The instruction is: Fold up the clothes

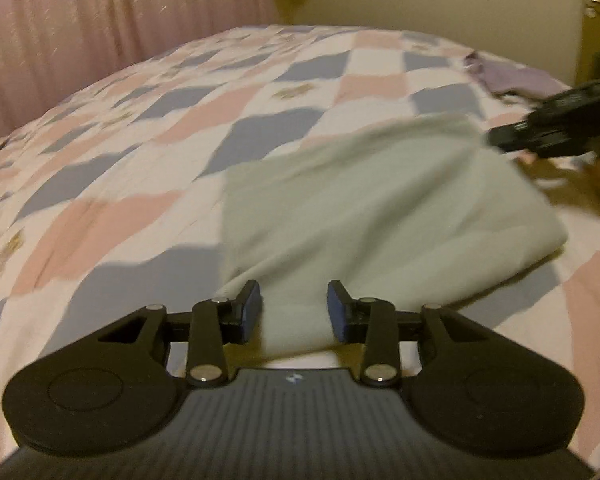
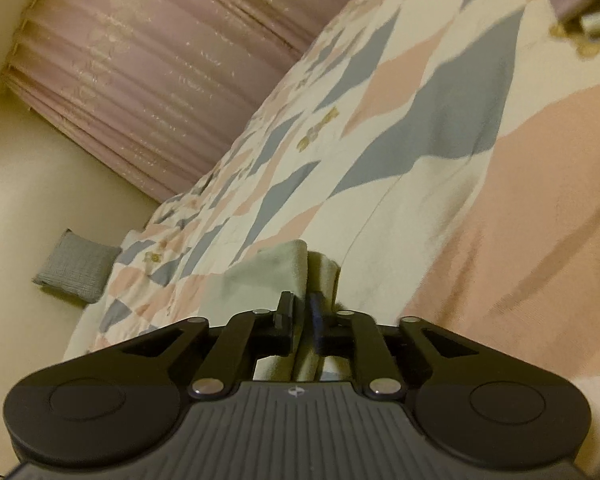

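A pale green cloth (image 1: 372,208) lies folded on the patterned bedspread (image 1: 140,128). My left gripper (image 1: 294,306) is open, its blue pads on either side of the cloth's near edge. My right gripper (image 2: 302,312) is shut on a folded edge of the same green cloth (image 2: 276,268), tilted sideways over the bed. In the left wrist view the right gripper (image 1: 540,132) shows at the cloth's far right corner, with a hand behind it.
The bedspread (image 2: 440,140) has pink, blue and white diamonds. A purple garment (image 1: 516,76) lies at the bed's far right. Pink curtains (image 1: 100,20) hang behind the bed. A grey cushion (image 2: 76,266) lies on the floor by the bed.
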Available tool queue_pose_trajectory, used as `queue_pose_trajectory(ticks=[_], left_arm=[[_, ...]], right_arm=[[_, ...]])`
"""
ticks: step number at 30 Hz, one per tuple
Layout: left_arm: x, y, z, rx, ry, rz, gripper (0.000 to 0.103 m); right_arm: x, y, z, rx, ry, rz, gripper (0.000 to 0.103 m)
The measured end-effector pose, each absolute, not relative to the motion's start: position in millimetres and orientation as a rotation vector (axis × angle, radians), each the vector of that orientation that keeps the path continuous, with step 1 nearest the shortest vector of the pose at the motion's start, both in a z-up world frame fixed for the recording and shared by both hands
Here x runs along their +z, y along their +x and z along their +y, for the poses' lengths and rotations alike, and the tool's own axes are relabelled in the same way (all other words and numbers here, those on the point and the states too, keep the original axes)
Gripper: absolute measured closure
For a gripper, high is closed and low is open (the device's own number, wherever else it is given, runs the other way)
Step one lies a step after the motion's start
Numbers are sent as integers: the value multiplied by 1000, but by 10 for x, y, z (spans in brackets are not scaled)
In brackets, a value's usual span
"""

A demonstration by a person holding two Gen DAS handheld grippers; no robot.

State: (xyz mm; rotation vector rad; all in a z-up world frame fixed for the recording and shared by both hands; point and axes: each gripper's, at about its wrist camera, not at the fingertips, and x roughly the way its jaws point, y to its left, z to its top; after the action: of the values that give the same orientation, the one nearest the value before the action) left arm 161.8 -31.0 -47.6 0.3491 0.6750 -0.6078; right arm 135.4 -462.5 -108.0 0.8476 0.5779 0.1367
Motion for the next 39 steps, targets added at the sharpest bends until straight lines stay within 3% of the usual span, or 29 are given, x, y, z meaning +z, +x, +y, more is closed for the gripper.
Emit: queue_pose_trajectory(ticks=[7, 10, 13, 18, 22, 26, 27, 28, 31, 35, 38, 39], left_arm=[[-284, 1645, -377, -645, 326, 596, 71], [-372, 1767, -517, -671, 336, 646, 70], [-524, 1701, -602, -722, 385, 684, 70], [-589, 1533, -469, -700, 366, 660, 69], [-559, 1493, -345, -676, 339, 646, 69], [-526, 1506, -308, -683, 339, 633, 69], [-528, 1516, -298, -686, 336, 633, 69], [-534, 1521, -286, -686, 332, 634, 69], [-575, 1508, -231, -682, 317, 642, 69], [-546, 1492, -188, -658, 296, 635, 69], [-481, 1553, -153, -631, 259, 620, 69], [-460, 1574, -142, -622, 247, 615, 69]], right_arm=[[-770, 1131, -4194, 138, 628, 541, 85], [-678, 1284, -3945, 197, 523, 567, 84], [-596, 1556, -3726, 270, 390, 603, 77], [-520, 2240, -3407, 384, 150, 662, 76], [-572, 2811, -3122, 451, -4, 720, 66], [-721, 3147, -2956, 485, -69, 802, 65], [-759, 3219, -2919, 495, -81, 824, 73], [-771, 3252, -2910, 507, -77, 834, 94], [-749, 3289, -2960, 506, -40, 813, 101], [-747, 3319, -3020, 468, -20, 791, 101], [-741, 3291, -3035, 437, -27, 787, 97], [-712, 3266, -3043, 420, -29, 773, 82]])
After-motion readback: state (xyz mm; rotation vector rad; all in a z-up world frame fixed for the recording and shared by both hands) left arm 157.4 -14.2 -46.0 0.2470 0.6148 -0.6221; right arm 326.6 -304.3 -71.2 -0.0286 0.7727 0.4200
